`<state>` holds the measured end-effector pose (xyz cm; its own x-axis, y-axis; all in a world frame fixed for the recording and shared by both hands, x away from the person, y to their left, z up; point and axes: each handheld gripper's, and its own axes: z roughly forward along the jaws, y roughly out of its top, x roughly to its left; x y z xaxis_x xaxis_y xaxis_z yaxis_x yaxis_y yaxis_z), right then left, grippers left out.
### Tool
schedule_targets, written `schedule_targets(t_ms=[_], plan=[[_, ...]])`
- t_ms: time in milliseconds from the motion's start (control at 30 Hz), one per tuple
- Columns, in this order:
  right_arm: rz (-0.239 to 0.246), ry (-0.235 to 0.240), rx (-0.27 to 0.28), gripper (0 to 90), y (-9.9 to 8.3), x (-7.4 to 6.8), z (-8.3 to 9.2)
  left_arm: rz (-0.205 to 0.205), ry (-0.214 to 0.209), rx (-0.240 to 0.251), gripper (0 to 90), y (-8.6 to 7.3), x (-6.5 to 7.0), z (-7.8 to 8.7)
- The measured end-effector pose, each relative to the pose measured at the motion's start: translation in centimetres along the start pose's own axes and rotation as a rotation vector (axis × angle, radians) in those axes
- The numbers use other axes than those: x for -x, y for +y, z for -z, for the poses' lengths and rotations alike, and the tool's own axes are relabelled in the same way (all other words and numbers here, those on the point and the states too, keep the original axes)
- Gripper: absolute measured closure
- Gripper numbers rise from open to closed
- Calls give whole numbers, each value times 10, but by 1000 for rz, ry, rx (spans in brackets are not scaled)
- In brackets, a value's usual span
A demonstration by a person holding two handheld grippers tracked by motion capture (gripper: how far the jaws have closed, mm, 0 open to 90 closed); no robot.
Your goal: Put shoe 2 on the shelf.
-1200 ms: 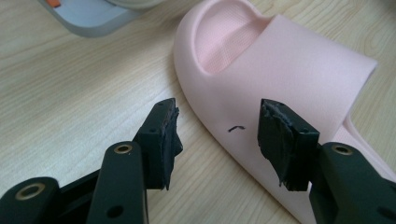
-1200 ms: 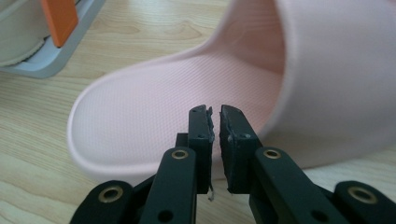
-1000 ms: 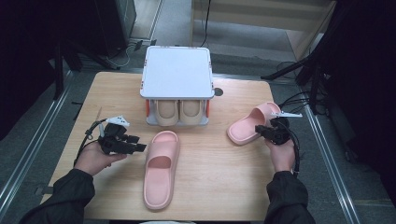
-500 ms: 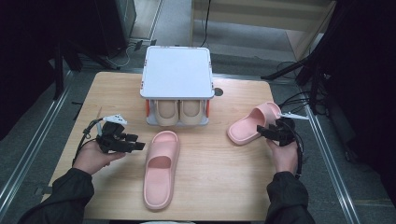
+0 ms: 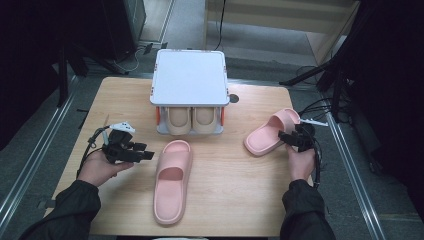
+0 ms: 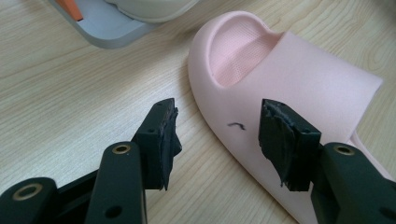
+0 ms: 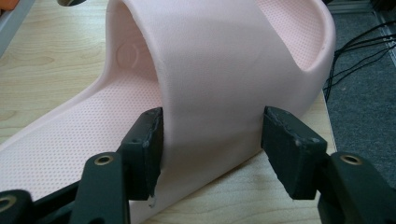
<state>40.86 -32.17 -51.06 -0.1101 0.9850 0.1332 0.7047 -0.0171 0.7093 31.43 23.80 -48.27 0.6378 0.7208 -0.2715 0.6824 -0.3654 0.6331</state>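
Pink foam slide [image 7: 224, 70], soft and light, sits between the just-opened right claw [image 7: 210, 140]; its strap offers grip. Left claw [image 6: 217, 135] gapes empty.

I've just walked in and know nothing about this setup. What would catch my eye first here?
Two pink slippers on the wooden table: one slipper lies lengthwise in the middle, the other slipper sits angled at the right. A grey shoe rack at the back holds a beige pair. The right tongs have just opened, straddling the angled slipper's strap; the left tongs wait open.
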Motion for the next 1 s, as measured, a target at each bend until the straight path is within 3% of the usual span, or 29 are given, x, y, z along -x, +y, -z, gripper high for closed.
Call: schedule_targets(t_ms=[100, 300, 433, 600, 800, 1000], plan=[[-2, 5, -9, 429, 2, 3, -1, 2, -1, -2, 465, -1, 1, 0], [-47, 35, -5, 618, 3, 9, 0, -9, -3, -7, 467, -1, 5, -3], [-47, 30, -8, 695, 4, 8, 0, -7, -3, -10, 468, -3, 5, -2], [-12, 3, -21, 819, 7, 4, 2, -2, -2, -6, 469, -4, 5, -2], [-12, 8, -36, 849, 9, 3, 2, -4, 3, -7, 470, -5, 4, 0], [5, 21, -38, 849, 10, 0, 11, 35, 3, -1, 472, -4, 1, 1]])
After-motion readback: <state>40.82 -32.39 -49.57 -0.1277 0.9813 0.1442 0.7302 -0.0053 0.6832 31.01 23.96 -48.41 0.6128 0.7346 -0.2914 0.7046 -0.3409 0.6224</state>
